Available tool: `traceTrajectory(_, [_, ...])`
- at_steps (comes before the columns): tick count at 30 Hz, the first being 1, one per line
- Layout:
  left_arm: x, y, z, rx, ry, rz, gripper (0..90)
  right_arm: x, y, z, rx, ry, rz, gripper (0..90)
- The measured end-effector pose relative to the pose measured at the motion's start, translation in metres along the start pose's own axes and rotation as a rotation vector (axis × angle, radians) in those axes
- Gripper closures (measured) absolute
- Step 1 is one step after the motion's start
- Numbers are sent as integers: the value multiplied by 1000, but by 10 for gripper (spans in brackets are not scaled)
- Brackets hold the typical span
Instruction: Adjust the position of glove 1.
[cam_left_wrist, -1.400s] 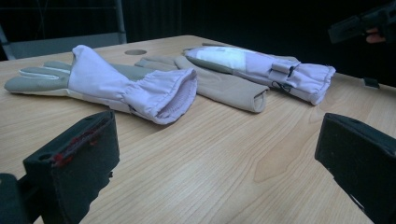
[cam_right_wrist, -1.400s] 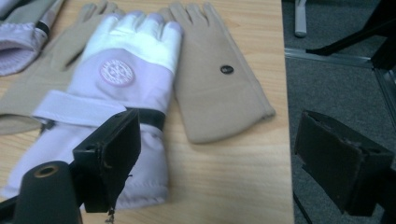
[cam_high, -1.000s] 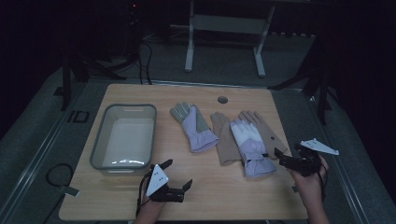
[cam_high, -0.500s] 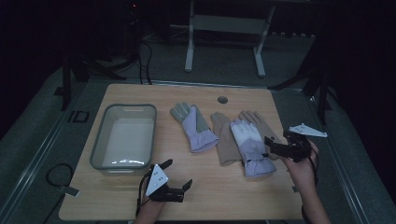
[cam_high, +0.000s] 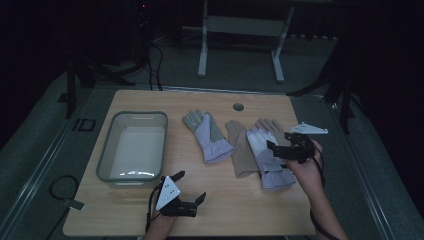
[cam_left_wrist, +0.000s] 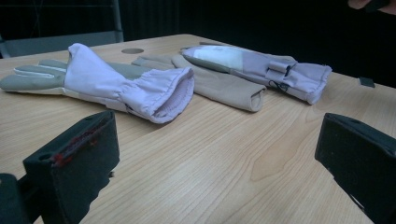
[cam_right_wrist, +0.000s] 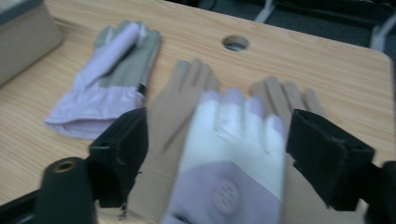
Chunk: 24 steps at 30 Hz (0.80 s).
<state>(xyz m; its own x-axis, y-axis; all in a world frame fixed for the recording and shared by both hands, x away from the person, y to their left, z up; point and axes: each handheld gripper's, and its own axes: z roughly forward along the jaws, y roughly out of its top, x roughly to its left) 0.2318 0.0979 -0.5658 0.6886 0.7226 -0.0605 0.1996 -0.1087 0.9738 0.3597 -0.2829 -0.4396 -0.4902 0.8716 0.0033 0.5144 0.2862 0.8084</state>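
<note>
- We found the right gripper above the white and lilac glove, its jaws spread wide but just then narrowing, with nothing pinched between them
- That glove lay on tan gloves at the right of the table
- We saw the left gripper near the front edge, jaws spread and empty
- A second lilac glove lay beside the grey tub

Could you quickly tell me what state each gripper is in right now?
Left gripper: open, holding nothing, low over bare table.
Right gripper: open, jaws just been closing, poised over the white-and-lilac glove, not gripping it.
</note>
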Motion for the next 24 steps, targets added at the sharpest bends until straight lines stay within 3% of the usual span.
traceTrajectory(8, [1, 0, 0, 4, -8, -6, 0, 24, 18, 22, 9, 75, -38, 314])
traceTrajectory(15, [1, 0, 0, 5, -13, -8, 0, 44, 32, 47, 14, 112, -77, 403])
traceTrajectory(24, [1, 0, 0, 6, -16, -8, 0, 64, 43, 85, 78, 132, -131, 471])
